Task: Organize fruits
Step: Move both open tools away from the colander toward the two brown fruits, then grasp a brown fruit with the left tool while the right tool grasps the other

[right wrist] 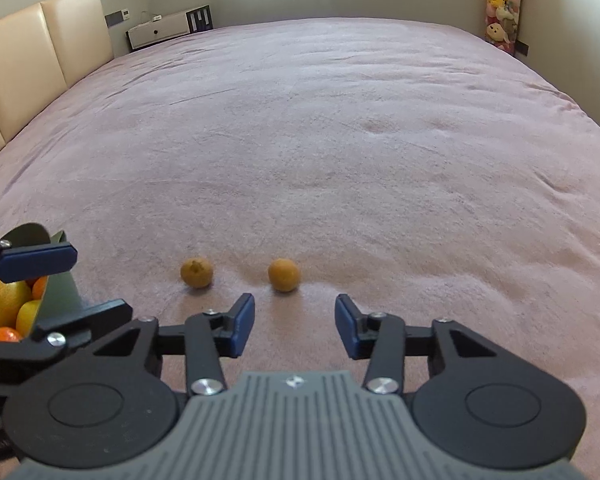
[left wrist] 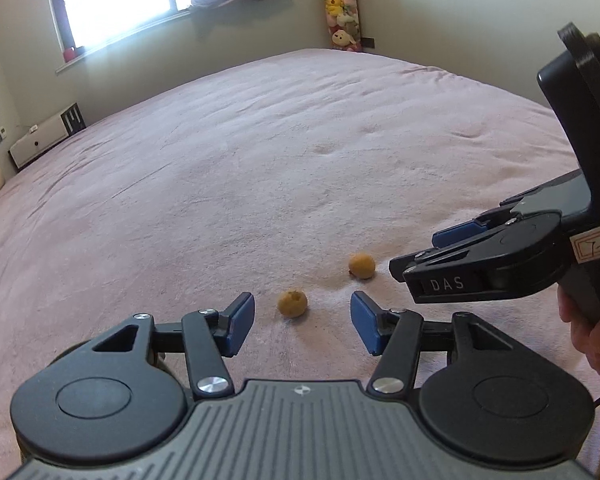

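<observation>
Two small orange-brown fruits lie on the pink bed cover. In the left wrist view the near fruit [left wrist: 292, 303] sits just ahead of my open, empty left gripper [left wrist: 302, 322], between its blue pads. The far fruit [left wrist: 362, 265] lies next to the tips of my right gripper [left wrist: 414, 254], which comes in from the right. In the right wrist view the two fruits [right wrist: 197, 272] [right wrist: 284, 275] lie just ahead of my open, empty right gripper [right wrist: 295, 322]. A green bowl [right wrist: 60, 280] at the left edge holds oranges and lemons [right wrist: 6, 306].
The pink bed cover [right wrist: 340, 140] stretches far ahead. A cream headboard [right wrist: 28, 68] runs along the left. A white bedside unit [right wrist: 160, 32] and a column of plush toys [right wrist: 502, 8] stand at the far wall. My left gripper's fingers [right wrist: 36, 260] overlap the bowl.
</observation>
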`<state>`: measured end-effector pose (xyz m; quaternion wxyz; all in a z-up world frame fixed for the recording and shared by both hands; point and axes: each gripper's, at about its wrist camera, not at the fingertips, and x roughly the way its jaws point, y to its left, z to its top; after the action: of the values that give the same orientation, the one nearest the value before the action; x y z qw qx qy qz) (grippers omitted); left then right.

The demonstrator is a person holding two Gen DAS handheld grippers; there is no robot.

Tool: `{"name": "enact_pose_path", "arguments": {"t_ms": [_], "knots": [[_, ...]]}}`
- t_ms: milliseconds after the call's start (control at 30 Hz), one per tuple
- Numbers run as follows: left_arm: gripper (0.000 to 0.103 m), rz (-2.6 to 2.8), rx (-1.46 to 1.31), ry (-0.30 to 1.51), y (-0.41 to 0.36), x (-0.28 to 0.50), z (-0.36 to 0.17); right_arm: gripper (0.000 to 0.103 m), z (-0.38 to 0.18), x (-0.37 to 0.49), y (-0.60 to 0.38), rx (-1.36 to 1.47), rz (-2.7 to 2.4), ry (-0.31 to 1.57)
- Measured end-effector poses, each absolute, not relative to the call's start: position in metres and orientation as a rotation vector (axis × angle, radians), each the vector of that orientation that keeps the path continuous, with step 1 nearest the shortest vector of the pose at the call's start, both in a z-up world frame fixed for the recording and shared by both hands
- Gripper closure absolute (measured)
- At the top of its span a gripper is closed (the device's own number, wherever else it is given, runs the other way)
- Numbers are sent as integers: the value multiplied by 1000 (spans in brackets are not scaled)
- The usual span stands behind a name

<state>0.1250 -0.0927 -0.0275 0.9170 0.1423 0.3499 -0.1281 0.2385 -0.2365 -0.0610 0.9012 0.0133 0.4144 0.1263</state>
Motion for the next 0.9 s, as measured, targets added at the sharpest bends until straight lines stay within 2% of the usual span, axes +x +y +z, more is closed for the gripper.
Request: {"name": "enact_pose_path", "arguments": {"t_ms": [167,300,767,900], "knots": [[42,-249,272,764,-93,143,-40,70,-72,249,-233,30,268,854],[47,-224,272,804,-95,155,-54,70,-79,257,-231,57,282,862],[49,-174,306,837,-103,188,-89,71,-101,284,-223,99,293,901],[52,-180,284,846,-100,192,-93,71,-108,290,-226,126,278,923]]}}
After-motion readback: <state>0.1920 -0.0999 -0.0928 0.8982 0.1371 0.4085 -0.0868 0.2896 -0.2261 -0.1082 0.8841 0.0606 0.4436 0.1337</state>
